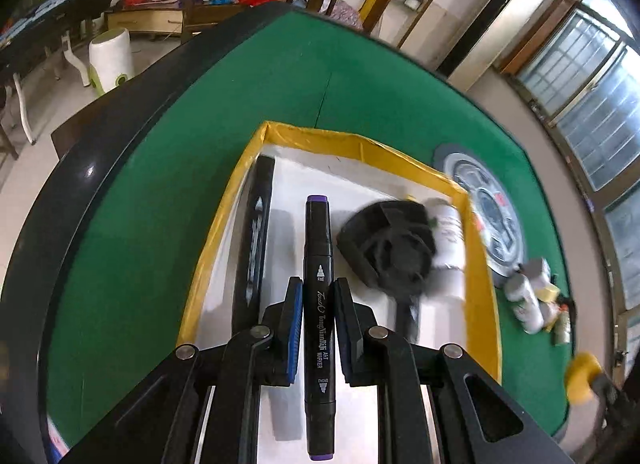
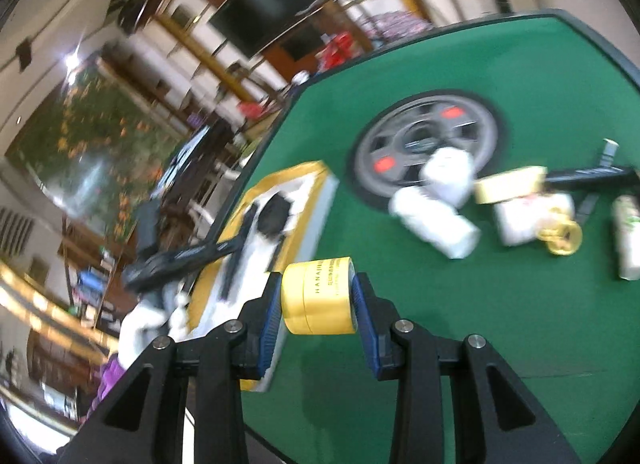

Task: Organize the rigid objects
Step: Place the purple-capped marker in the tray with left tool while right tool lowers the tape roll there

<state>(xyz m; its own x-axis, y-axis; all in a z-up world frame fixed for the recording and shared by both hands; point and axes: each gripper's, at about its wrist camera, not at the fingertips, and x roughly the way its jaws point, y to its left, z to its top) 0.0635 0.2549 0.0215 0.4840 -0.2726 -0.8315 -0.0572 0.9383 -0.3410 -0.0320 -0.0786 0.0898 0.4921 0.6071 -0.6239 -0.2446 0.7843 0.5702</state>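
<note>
My left gripper (image 1: 318,296) is shut on a black art marker (image 1: 319,264) with purple ends, held lengthwise over a white tray with a yellow rim (image 1: 344,140). Inside the tray lie a long black flat object (image 1: 256,236) at the left and a round black plastic part (image 1: 386,248) beside a white bottle (image 1: 450,232). My right gripper (image 2: 316,296) is shut on a small yellow round jar (image 2: 318,296), lifted over the green table. In the right wrist view the tray (image 2: 316,172) lies to the left, with the left gripper's black arm (image 2: 180,260) over it.
On the green felt table (image 2: 460,304) there is a round grey centre panel (image 2: 424,136). Loose items lie right of it: white bottles (image 2: 436,224), a gold box (image 2: 508,184), a gold ring-shaped piece (image 2: 560,238), a black bar (image 2: 588,174), a green-white tube (image 2: 628,240). Furniture stands beyond the table edge.
</note>
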